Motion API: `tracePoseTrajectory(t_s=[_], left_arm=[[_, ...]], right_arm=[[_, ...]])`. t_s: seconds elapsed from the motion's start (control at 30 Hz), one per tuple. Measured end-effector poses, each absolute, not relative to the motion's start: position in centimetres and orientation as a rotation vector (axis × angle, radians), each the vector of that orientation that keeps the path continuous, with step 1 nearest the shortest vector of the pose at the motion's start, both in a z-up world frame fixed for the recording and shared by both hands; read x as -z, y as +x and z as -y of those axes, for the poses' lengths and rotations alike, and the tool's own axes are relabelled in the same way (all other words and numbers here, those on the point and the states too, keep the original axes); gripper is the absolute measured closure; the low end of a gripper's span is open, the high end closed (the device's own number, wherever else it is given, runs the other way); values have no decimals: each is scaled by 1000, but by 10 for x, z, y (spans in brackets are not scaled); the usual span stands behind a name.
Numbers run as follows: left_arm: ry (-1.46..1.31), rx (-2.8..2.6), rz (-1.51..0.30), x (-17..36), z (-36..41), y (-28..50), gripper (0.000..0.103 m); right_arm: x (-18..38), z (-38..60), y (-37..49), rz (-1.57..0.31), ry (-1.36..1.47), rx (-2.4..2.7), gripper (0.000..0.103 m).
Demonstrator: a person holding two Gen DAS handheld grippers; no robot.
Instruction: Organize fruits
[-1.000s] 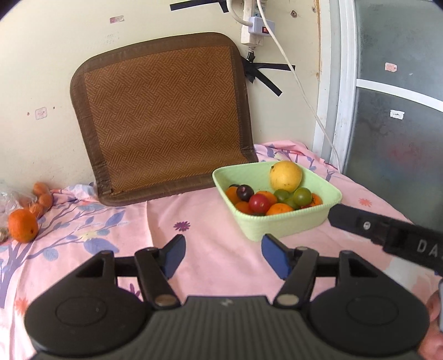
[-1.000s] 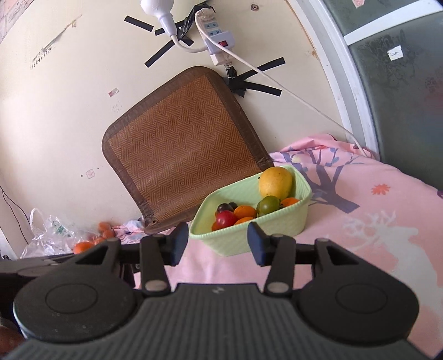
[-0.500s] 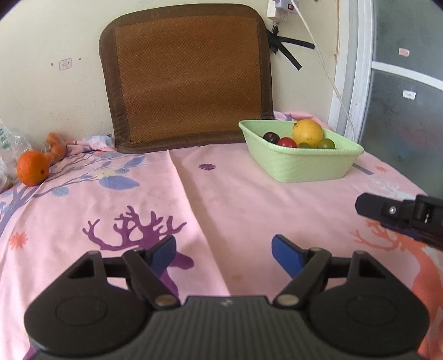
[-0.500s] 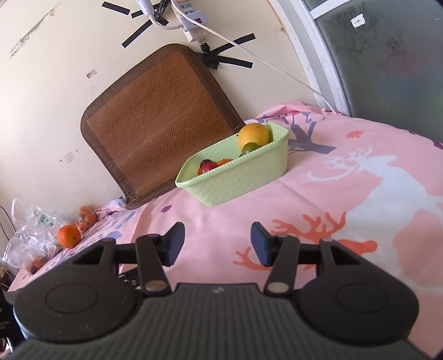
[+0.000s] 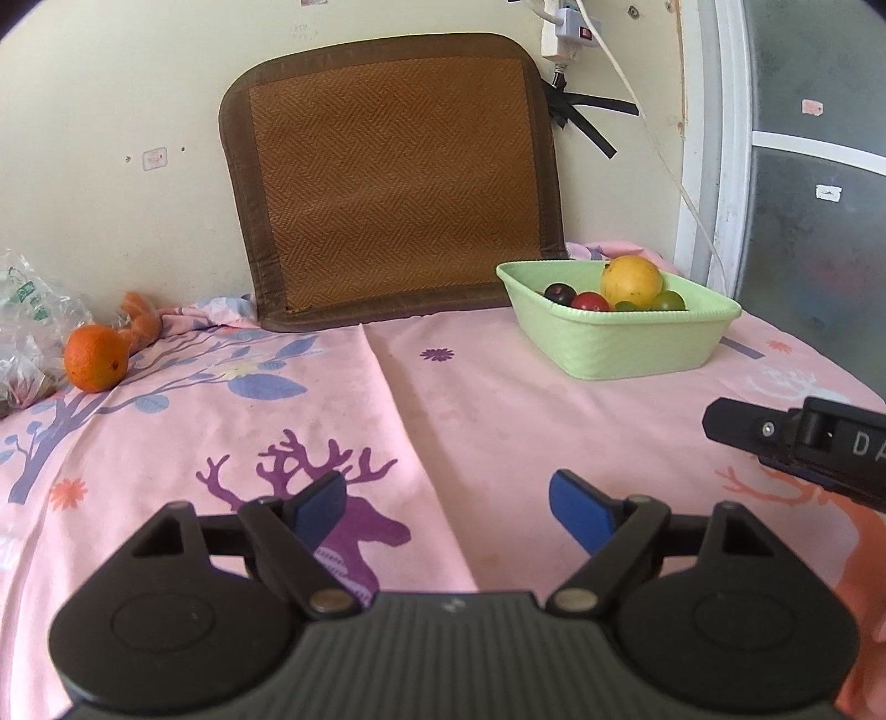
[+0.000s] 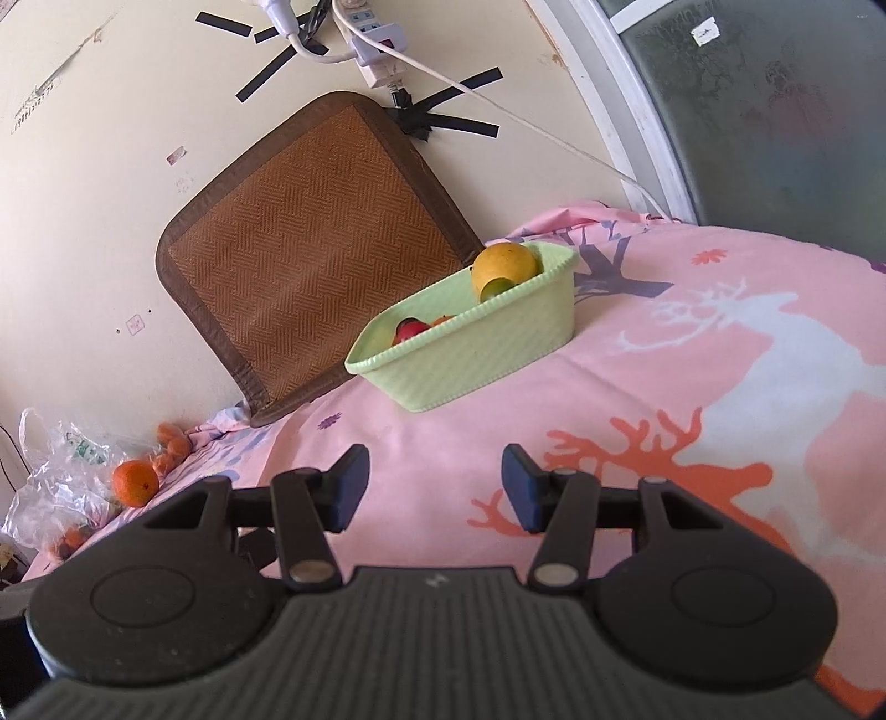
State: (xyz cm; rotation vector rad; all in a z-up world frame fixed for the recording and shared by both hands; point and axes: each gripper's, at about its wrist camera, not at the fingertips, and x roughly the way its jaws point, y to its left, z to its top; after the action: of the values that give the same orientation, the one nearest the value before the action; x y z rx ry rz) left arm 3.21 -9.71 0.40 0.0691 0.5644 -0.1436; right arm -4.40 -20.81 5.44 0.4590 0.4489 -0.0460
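Note:
A light green basket [image 5: 620, 349] stands at the back right of the pink cloth and holds several fruits, with a big yellow one [image 5: 631, 281] on top. It also shows in the right wrist view [image 6: 476, 354]. A loose orange [image 5: 95, 358] lies at the far left by a plastic bag, also in the right wrist view [image 6: 134, 483]. My left gripper [image 5: 448, 512] is open and empty, low over the cloth, well short of the basket. My right gripper [image 6: 434, 490] is open and empty too; its body [image 5: 803, 446] shows at the right edge of the left wrist view.
A brown woven mat [image 5: 398, 183] leans on the wall behind the basket. A crumpled plastic bag [image 5: 27, 327] with more oranges lies at the far left. A power strip and cable [image 5: 570, 33] hang on the wall. A frosted door [image 5: 814, 194] is at the right.
Both grippers have pulled back and down from the basket, which now looks smaller and farther away. Both stay open and empty.

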Motion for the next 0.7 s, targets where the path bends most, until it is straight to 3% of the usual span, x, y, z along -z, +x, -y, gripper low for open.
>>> tracePoseTrajectory(t_s=[0.7], left_arm=[[171, 115, -570, 0, 113, 33, 19]], right_arm=[[-49, 229, -43, -451, 617, -5, 47]])
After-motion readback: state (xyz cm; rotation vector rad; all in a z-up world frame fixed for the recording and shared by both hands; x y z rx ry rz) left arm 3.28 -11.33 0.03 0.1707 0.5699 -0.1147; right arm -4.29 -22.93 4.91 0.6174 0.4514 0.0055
